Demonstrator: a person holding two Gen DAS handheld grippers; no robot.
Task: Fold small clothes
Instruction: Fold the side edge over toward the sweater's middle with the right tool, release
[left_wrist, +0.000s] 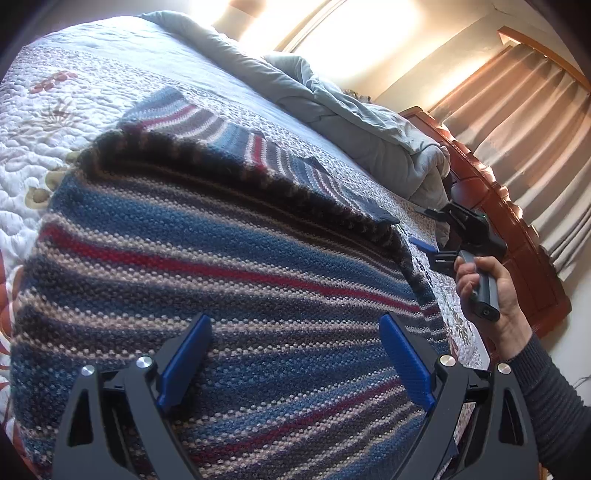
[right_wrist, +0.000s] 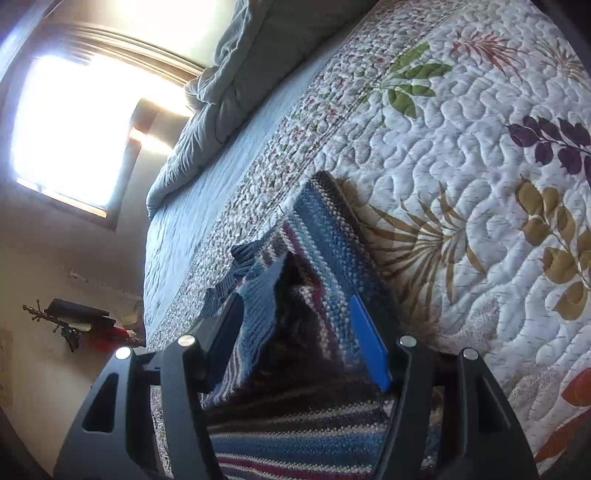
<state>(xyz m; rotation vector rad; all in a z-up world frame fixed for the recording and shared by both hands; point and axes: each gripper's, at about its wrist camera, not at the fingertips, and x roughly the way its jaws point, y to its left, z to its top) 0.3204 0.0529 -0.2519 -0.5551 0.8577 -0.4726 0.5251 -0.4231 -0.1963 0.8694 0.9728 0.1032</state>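
A striped knit sweater (left_wrist: 207, 258) in blue, red, grey and cream lies on the quilted bed, partly folded, with a dark ribbed hem on top and a sleeve (left_wrist: 229, 136) spread behind. My left gripper (left_wrist: 295, 325) hovers open just above the sweater's body, holding nothing. My right gripper (right_wrist: 295, 306) is open with its blue pads to either side of a raised fold of the sweater (right_wrist: 325, 236). It also shows in the left wrist view (left_wrist: 424, 229) at the sweater's right edge, held by a hand.
The floral white quilt (right_wrist: 480, 155) covers the bed. A bunched grey duvet (left_wrist: 362, 122) lies at the far side by a wooden headboard (left_wrist: 517, 236) and curtains (left_wrist: 524, 122). A bright window (right_wrist: 74, 125) and a shelf with dark items (right_wrist: 77, 317) are on the wall.
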